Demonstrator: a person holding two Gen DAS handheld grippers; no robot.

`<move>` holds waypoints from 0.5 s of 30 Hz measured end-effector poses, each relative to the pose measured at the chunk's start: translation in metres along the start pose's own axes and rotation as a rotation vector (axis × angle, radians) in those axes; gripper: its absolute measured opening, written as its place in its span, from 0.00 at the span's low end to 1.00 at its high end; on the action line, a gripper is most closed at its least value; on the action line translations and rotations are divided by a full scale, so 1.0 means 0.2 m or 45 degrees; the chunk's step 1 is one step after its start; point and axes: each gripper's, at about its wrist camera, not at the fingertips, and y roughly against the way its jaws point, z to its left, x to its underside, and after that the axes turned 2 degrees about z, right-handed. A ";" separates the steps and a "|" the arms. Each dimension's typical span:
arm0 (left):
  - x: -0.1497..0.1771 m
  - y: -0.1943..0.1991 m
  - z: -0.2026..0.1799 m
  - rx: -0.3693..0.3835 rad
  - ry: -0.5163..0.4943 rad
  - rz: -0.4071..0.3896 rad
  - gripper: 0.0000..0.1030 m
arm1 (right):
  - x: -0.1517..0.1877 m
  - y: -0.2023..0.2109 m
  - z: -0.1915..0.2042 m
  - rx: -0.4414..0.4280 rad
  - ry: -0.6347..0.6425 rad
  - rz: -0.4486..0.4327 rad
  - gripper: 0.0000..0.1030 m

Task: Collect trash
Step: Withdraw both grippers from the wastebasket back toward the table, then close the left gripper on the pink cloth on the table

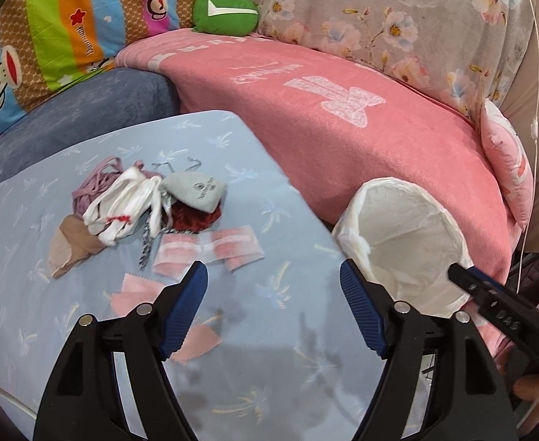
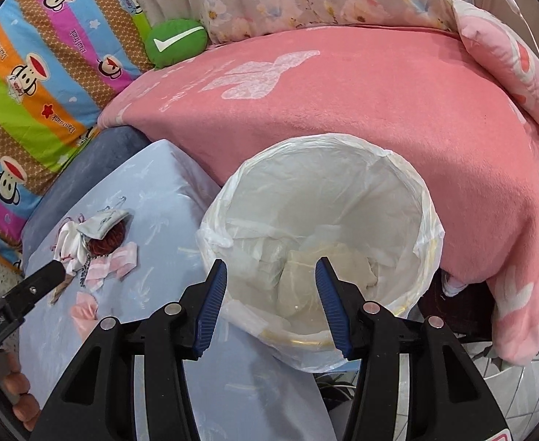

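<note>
- Jaws of the left gripper (image 1: 273, 286) stood wide apart with nothing between the blue pads, above the blue patterned desk (image 1: 85, 330).
- Jaws of the right gripper (image 2: 271, 279) stood partly open and empty, over the mouth of the trash bin (image 2: 409, 169).
- Trash bin: lined with a white plastic bag, standing just beside the desk's edge at 3 o'clock and against the pink blanket (image 2: 342, 103). Crumpled pale wrappers lay at its bottom.
- Trash pile (image 1: 137, 205) on the desk, at 10 o'clock from the left gripper in the left wrist view: white cloth strips, a purple cord, a beige piece, a grey-green pouch (image 1: 196, 193) and a dark red item, all touching or overlapping.
- Pink-and-white wrapper (image 1: 207, 251) lay flat just past the left pad, at 12 o'clock from it.
- Pink cloth scraps (image 1: 137, 294) lay near the left gripper's left finger, partly hidden behind it.
- Green cushion (image 1: 225, 11) with a white tick mark sat at 12 o'clock, well apart from the desk, at the back of the blanket.
- Right wrist view: the left gripper's finger showed at 9 o'clock, near the pile.
</note>
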 end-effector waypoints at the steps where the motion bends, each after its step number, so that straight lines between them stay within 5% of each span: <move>1: 0.01 0.00 0.02 -0.010 0.006 0.001 0.71 | 0.00 0.02 0.03 -0.008 0.014 -0.009 0.48; 15: 0.16 -0.08 0.36 -0.159 0.118 0.123 0.83 | 0.05 0.05 0.47 -0.147 0.196 -0.002 0.48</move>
